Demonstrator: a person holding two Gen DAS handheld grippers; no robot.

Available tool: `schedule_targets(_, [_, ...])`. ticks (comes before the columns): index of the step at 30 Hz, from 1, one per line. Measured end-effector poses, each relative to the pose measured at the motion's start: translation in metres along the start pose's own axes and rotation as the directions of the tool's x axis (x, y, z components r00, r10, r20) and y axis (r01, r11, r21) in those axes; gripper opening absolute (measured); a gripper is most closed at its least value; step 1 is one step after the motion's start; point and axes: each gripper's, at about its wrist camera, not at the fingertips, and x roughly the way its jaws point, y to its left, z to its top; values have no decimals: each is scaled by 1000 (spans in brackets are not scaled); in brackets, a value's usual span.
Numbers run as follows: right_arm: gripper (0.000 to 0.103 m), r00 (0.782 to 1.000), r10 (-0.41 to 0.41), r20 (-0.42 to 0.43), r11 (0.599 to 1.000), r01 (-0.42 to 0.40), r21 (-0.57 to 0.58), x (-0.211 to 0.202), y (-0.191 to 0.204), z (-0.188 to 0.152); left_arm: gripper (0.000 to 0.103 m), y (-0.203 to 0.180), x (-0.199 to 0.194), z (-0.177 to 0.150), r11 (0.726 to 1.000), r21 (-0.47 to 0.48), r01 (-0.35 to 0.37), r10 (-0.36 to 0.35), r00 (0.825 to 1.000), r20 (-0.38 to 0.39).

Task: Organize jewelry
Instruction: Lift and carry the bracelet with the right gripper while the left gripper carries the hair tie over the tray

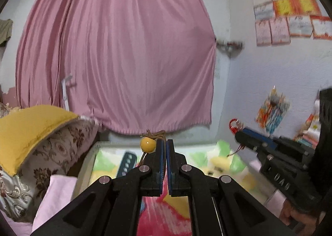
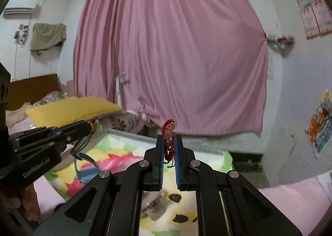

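Note:
In the left wrist view my left gripper (image 1: 166, 142) is shut on a brown cord with a round yellow bead (image 1: 147, 145). The bead hangs just left of the left finger and the knot sits above the tips. My right gripper (image 2: 168, 138) is shut on a red braided bracelet (image 2: 168, 132) with pinkish beads, which sticks up between the blue pads. Each view shows the other gripper held in the air at the side: the right gripper (image 1: 238, 132) with the red bracelet (image 1: 234, 125), and the left gripper (image 2: 88, 127) with the bead (image 2: 94, 127).
A table with a colourful patterned cloth (image 1: 199, 157) lies below both grippers, and a dark ridged object (image 1: 127, 163) rests on it. A yellow pillow (image 1: 31, 126) on floral pillows is at the left. A pink curtain (image 1: 116, 49) hangs behind. Pink bedding (image 2: 290, 192) lies at the right.

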Motion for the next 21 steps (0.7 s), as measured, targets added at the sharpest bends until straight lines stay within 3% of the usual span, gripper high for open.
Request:
schedule_targets(3, [8, 994, 9, -106, 999, -4, 50, 18, -13, -4, 3, 3, 16, -6, 1000, -10, 20, -21, 993, -112])
schedule_targets(8, [8, 974, 25, -224, 994, -1, 109, 37, -32, -24, 3, 6, 30, -16, 998, -29, 47, -52, 973, -224])
schedule_targets(14, [8, 939, 54, -340, 991, -8, 134, 54, -39, -45, 3, 12, 42, -28, 997, -55, 55, -69, 945, -318])
schedule_targets(21, [8, 914, 98, -395, 981, -23, 191, 61, -47, -60, 3, 11, 54, -42, 999, -35, 38, -49, 918, -394])
